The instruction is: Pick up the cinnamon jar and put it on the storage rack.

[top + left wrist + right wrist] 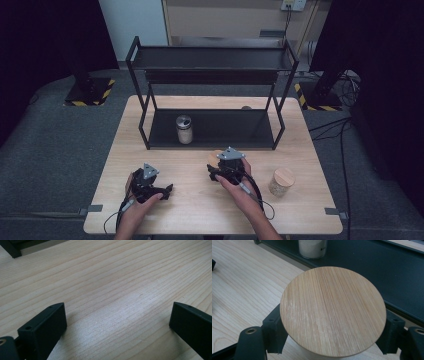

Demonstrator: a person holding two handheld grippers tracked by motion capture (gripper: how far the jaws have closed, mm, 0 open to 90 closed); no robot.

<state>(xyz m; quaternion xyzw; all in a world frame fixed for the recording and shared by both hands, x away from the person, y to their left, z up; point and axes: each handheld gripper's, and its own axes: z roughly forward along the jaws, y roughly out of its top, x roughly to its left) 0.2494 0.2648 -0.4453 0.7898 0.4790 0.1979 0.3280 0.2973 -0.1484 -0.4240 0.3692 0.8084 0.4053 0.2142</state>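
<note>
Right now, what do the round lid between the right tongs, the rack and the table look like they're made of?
Lid: bamboo or light wood, matte; fine straight parallel grain across its round top.
Rack: probably metal, painted matte black; thin square posts and flat dark shelves.
Table: pale wood or a wood-look laminate, I can't tell which; long wavy grain lines with a soft sheen.

I see a matt wooden lid (333, 311) with fine grain, pale wood table (112, 285), matt black metal shelf (372, 267)
</note>
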